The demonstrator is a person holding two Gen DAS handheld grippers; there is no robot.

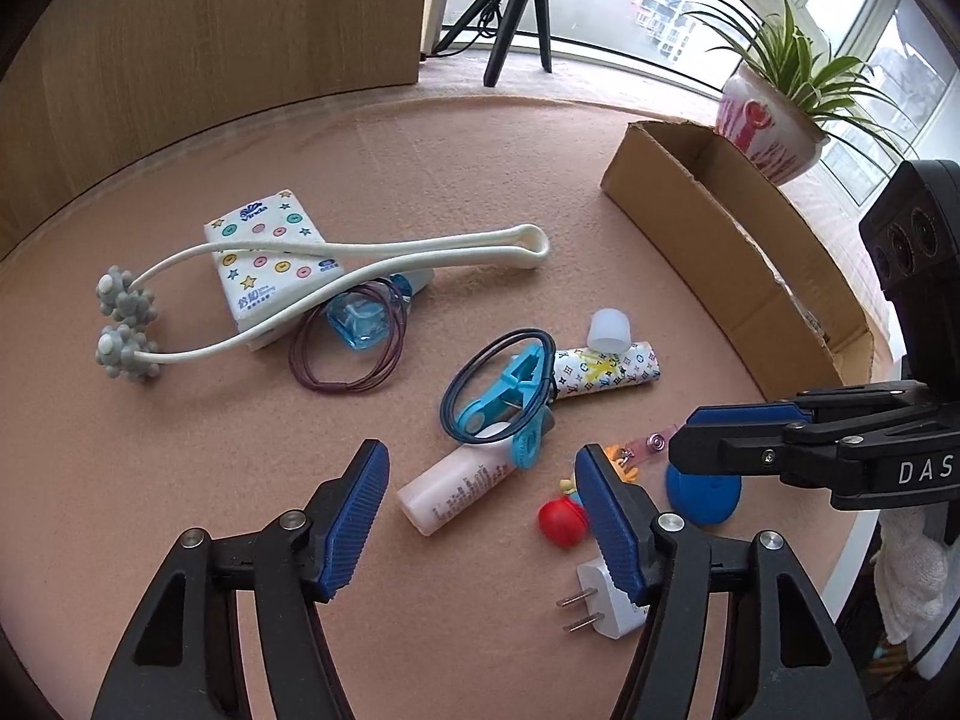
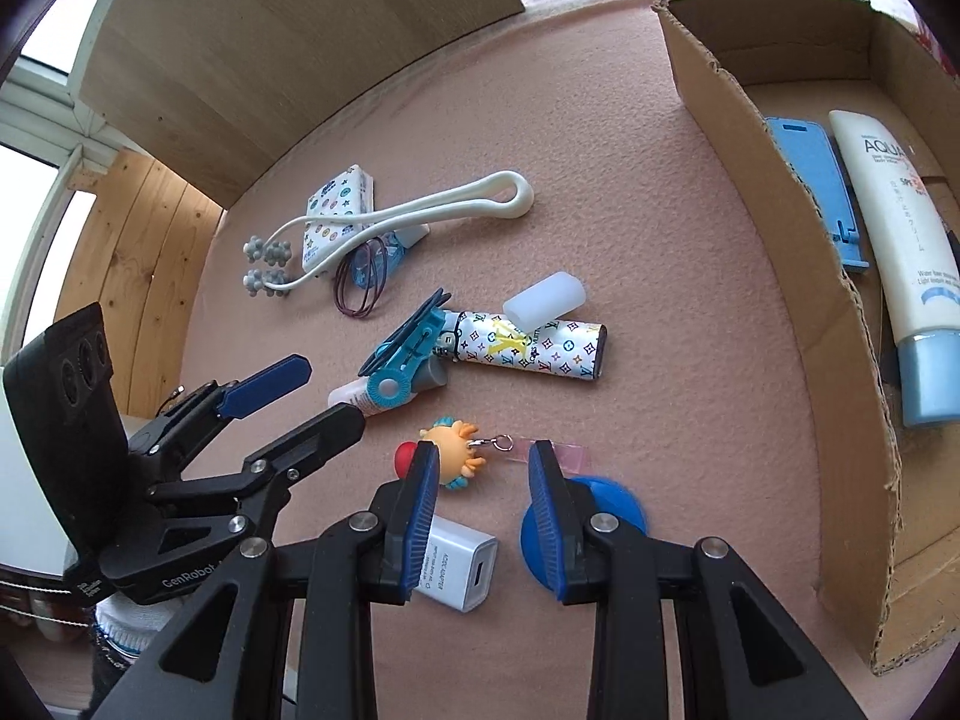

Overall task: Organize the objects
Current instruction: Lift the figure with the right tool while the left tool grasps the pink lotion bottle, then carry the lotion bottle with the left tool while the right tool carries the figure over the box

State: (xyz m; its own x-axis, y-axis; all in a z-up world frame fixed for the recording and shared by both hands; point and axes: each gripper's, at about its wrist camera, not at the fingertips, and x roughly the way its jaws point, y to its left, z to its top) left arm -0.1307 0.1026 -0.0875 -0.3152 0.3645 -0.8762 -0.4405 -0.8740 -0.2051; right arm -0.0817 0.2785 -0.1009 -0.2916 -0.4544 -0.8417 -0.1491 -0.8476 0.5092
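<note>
Hovering left gripper [image 1: 480,516] w/ jaws apart over pink bottle [image 1: 456,489]; centering needed; right gripper [image 2: 480,516] empty, jaws parted.

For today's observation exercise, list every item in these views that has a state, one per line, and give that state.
Left tool: open, empty, above the pink bottle.
Right tool: partly open, holding nothing.
Cardboard box: open-topped, holding a sunscreen tube and blue stand.
Pink bottle: lying down.
Patterned tube: lying down.
Blue clip: closed, lying across the bottle.
</note>
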